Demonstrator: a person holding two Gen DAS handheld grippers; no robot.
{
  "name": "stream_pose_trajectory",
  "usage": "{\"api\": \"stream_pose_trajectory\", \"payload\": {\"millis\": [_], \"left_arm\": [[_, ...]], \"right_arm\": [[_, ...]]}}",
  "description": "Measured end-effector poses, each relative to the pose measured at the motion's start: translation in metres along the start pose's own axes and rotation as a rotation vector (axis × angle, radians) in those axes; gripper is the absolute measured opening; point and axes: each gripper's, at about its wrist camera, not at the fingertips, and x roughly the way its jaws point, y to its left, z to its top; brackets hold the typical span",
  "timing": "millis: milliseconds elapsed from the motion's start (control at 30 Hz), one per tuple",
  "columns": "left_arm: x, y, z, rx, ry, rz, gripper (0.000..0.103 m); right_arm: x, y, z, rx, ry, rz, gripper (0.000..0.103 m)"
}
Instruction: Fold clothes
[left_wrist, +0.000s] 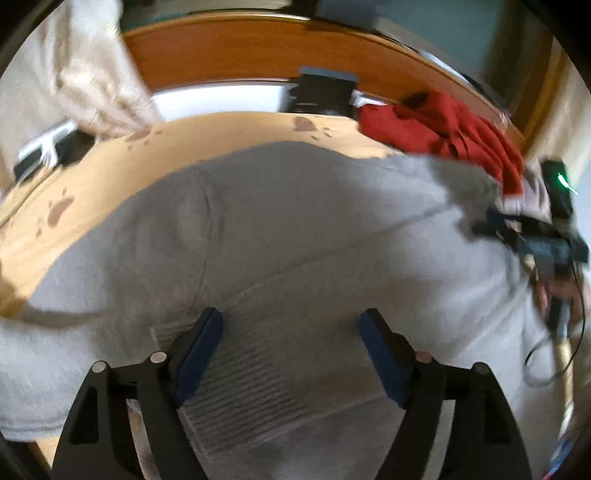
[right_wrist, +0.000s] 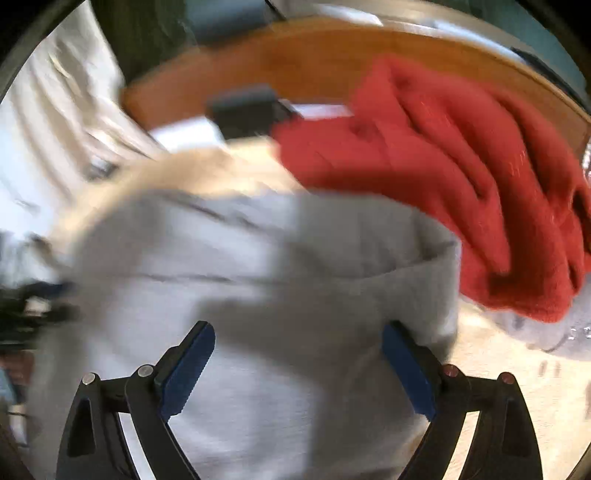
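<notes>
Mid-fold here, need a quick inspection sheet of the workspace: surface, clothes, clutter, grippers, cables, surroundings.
Surface: wooden table, dark blotches on it.
Job's things: grey sweatshirt spread across the table, ribbed hem near the left gripper; red garment crumpled at the far right, partly overlapping it.
Clutter: dark box-like object at the far edge, blurred; black-and-white device at left.
Grippers: left gripper open over the hem; right gripper open over grey fabric.
Cables: thin dark cable by the other gripper's handle.
Surroundings: pale fabric hanging at left; wooden board behind.

Sweatshirt (left_wrist: 295, 229) spread on the table (left_wrist: 110, 173), crumpled garment (left_wrist: 443, 129) behind it to the right
</notes>
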Motion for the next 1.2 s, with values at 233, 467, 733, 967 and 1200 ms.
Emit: {"api": "stream_pose_trajectory", "payload": {"millis": [233, 467, 733, 967, 1200], "left_arm": [[0.002, -0.006, -0.003, 0.041, -0.019, 0.022, 0.086], [-0.009, -0.013, -0.005, 0.018, -0.005, 0.065, 0.087], [-0.014, -0.017, -0.007, -0.010, -0.018, 0.038, 0.087], [-0.010, -0.016, -0.016, 0.047, -0.036, 0.054, 0.091], [-0.014, -0.020, -0.011, 0.010, -0.006, 0.087, 0.092]], "right_arm": [[0.028, -0.019, 0.000, -0.051, 0.036, -0.161, 0.096], [-0.008, 0.002, -0.017, -0.070, -0.017, -0.200, 0.096], [-0.048, 0.046, -0.050, -0.082, -0.017, -0.030, 0.096], [-0.020, 0.048, -0.075, -0.171, 0.049, -0.079, 0.099], [-0.030, 0.043, -0.072, -0.179, 0.066, -0.090, 0.102]]}}
